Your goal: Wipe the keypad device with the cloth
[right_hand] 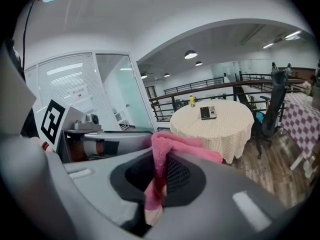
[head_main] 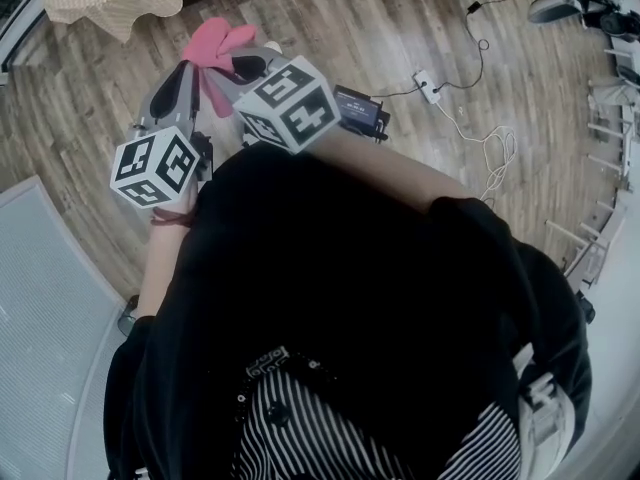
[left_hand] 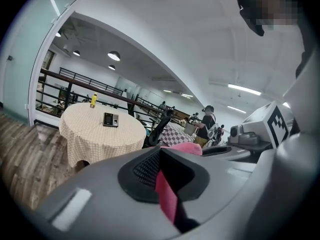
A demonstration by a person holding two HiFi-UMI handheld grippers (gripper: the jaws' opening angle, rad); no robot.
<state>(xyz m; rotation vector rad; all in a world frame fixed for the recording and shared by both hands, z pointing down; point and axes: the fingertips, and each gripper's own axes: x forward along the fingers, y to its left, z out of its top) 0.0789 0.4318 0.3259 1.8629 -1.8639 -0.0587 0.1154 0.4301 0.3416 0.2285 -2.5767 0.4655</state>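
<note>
Cloth (head_main: 213, 41): pink, bunched;
Left gripper (left_hand: 166, 181): jaws clamped on cloth;
Right gripper (right_hand: 158, 176): jaws clamped on cloth (a fold spills over);
Keypad (right_hand: 208, 112): on round table (right_hand: 220, 131), well apart.

1. The cloth (head_main: 214, 44) was pink, at 11 o'clock in the head view.
2. The left gripper (left_hand: 161, 173) and the right gripper (right_hand: 159, 176) were grey, with black mesh-patterned pads (left_hand: 144, 171).
3. The marker cubes (head_main: 155, 166) were white with black square markers.
4. The tablecloth (right_hand: 215, 129) was cream with a fine check, at 2 o'clock in the right gripper view.
5. The keypad device (right_hand: 208, 112) was black with a pale key panel.
6. The bottle (right_hand: 191, 101) at its 10 o'clock was yellow.
7. The floor (head_main: 400, 28) was brown, wood-grained planks.
8. The person's top (head_main: 340, 298) was black.
9. The striped garment (head_main: 300, 438) at 6 o'clock in the head view was black and white.
10. A second table cover (right_hand: 302, 114), at 3 o'clock in the right gripper view, was checked purple and white.
</note>
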